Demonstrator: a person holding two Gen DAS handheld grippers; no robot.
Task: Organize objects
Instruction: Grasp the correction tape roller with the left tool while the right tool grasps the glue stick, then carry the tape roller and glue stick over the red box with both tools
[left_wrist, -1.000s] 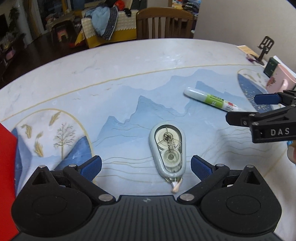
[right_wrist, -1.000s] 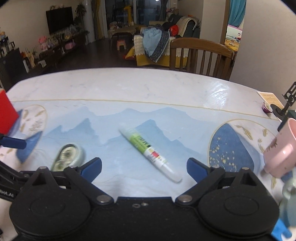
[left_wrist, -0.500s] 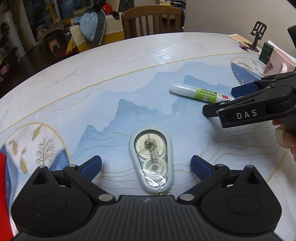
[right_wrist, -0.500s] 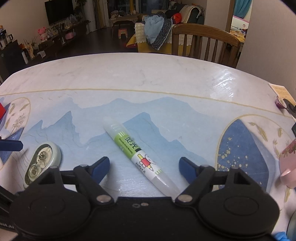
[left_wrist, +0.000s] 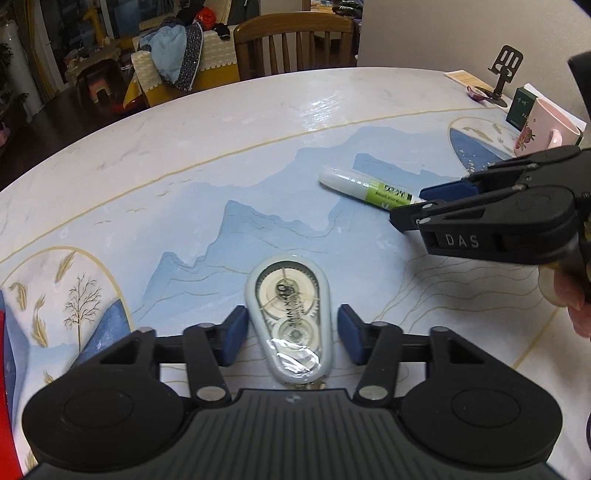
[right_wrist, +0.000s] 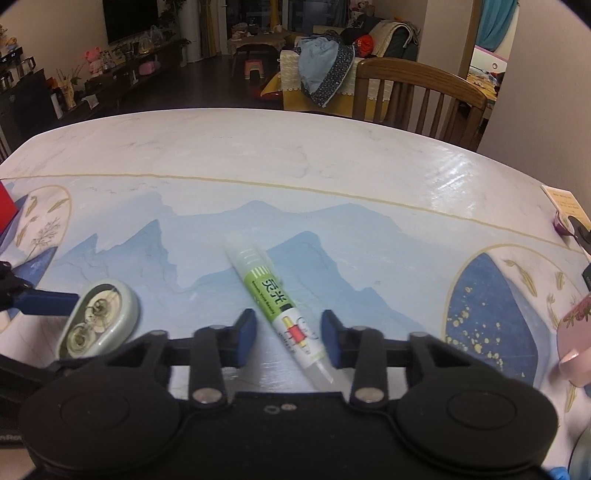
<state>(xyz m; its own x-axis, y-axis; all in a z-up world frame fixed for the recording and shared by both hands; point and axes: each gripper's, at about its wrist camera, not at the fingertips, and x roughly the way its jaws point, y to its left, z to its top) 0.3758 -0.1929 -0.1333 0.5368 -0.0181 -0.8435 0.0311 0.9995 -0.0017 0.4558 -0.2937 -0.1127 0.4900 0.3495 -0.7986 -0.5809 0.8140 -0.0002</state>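
- Left gripper (left_wrist: 291, 332): jaws spread, straddling the correction tape (left_wrist: 290, 315); a small gap is seen at each pad.
- Right gripper (right_wrist: 288, 334): jaws spread about the glue pen (right_wrist: 277, 306), which lies right of the correction tape on the worktop (right_wrist: 295, 155).
- Advised: jaws to be centred before closing, as the pen lies askew.

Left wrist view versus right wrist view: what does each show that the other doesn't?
Only the left wrist view shows the phone stand, the green box and the right gripper from outside, straddling the glue pen. Only the right wrist view shows the television. Both show the correction tape between the left gripper fingers, the pen and the pink mug.
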